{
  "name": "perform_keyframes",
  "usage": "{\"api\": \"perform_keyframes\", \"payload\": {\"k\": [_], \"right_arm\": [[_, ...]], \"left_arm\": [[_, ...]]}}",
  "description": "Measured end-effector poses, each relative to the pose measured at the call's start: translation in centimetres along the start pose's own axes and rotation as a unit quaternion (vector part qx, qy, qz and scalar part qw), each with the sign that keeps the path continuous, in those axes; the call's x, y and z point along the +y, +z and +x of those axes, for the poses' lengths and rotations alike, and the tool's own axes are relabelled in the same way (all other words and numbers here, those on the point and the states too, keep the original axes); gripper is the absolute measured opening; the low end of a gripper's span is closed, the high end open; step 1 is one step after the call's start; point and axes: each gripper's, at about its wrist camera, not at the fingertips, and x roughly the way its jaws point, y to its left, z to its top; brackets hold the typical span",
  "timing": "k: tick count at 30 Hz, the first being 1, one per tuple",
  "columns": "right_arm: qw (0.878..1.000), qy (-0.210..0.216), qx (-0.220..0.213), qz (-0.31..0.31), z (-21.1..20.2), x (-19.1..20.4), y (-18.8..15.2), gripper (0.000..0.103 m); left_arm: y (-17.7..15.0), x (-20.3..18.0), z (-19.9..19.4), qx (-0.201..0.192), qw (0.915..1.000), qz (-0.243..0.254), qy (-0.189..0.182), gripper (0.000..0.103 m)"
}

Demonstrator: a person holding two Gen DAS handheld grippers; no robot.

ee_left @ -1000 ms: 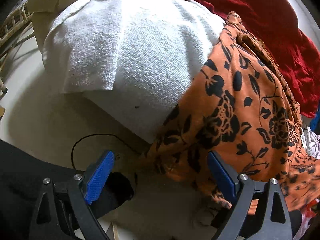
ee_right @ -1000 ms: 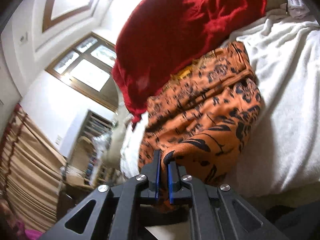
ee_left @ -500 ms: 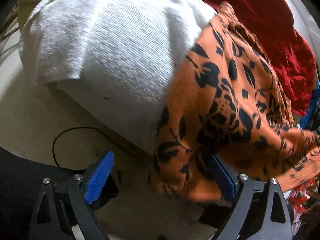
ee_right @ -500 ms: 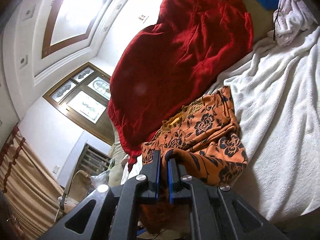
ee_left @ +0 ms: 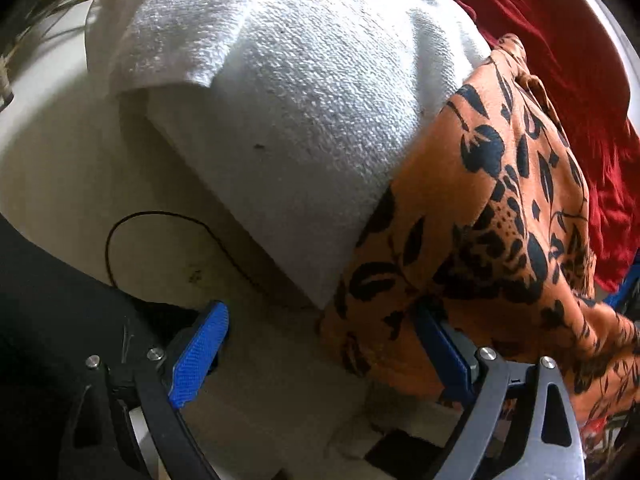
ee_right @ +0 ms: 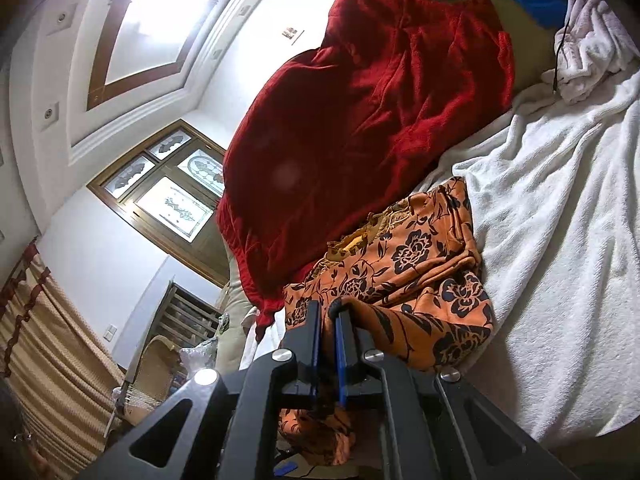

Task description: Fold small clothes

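Right hand-held gripper (ee_right: 328,316) pinches orange floral garment (ee_right: 424,276) — left hand-held gripper (ee_left: 320,344) gapes wide.

Orange garment (ee_left: 492,216): thin woven cloth, smooth, faint sheen, printed with a dark floral pattern; drapes in soft folds.
White towel (ee_left: 304,92): terry cloth, looped pile, rough, matt.
Red blanket (ee_right: 360,120): plush velvet-like cloth, short nap, soft sheen along the creases.
Left gripper (ee_left: 316,352): matt black plastic arms, bright metal screw heads; pads (ee_left: 198,354) of blue plastic or rubber with a fine ribbed texture.
Right gripper (ee_right: 327,320): same matt black plastic, shiny metal screws, blue pad edges.
Window frame (ee_right: 132,200): brown wood, semi-gloss; panes of patterned frosted glass.
Curtain (ee_right: 52,364): beige ribbed cloth, matt.
Cable (ee_left: 160,216): thin, black, smooth.
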Motion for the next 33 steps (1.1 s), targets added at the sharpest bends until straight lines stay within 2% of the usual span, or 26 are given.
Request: {"api": "perform_keyframes", "payload": {"k": [4,5,7,8,9,11,16,20,23,28,31,33], "right_arm": [[1.0,0.0,0.001,-0.002,0.1,0.2,-0.1,0.006],[1.0,0.0,0.002,-0.003,0.1,0.3,-0.1,0.006],[1.0,0.0,0.004,-0.006,0.2,0.5,-0.2,0.006],[1.0,-0.001,0.005,-0.007,0.3,0.6,-0.2,0.006],[1.0,-0.002,0.005,-0.008,0.3,0.6,-0.2,0.006],[1.0,-0.001,0.006,-0.009,0.3,0.7,-0.2,0.006],[1.0,-0.005,0.006,-0.012,0.1,0.6,-0.2,0.006],[1.0,-0.006,0.006,-0.011,-0.3,0.3,-0.1,0.006],[1.0,-0.007,0.005,-0.012,-0.6,0.1,0.0,0.006],[1.0,-0.01,0.004,-0.023,-0.7,0.4,1.0,0.006],[1.0,-0.011,0.0,-0.025,0.2,0.4,2.7,0.006],[1.0,-0.012,-0.004,-0.019,1.6,0.0,4.7,0.006]], "left_arm": [[0.0,0.2,0.5,0.005,1.0,0.003,-0.007,0.094],[0.0,0.3,0.4,0.004,0.9999,0.01,-0.009,0.09],[0.4,0.1,0.4,0.001,0.999,0.033,-0.03,0.057],[0.5,-0.4,0.3,0.003,0.9973,0.049,-0.055,0.029],[0.4,-1.2,0.0,0.002,0.9957,0.071,-0.06,0.018],[0.2,-2.1,-0.4,-0.007,0.9935,0.103,-0.048,0.009],[0.7,-0.9,-1.2,-0.006,0.9927,0.094,-0.075,0.003],[1.1,-0.9,-3.6,-0.005,0.9894,0.117,-0.086,0.003],[1.1,-1.6,-5.3,0.001,0.9863,0.116,-0.117,0.003],[2.5,-4.7,-10.0,-0.017,0.9738,0.149,-0.171,0.003],[5.5,-7.8,-12.5,-0.033,0.9624,0.17,-0.209,0.003],[7.8,-10.2,-13.3,-0.051,0.9569,0.182,-0.221,0.002]]}}
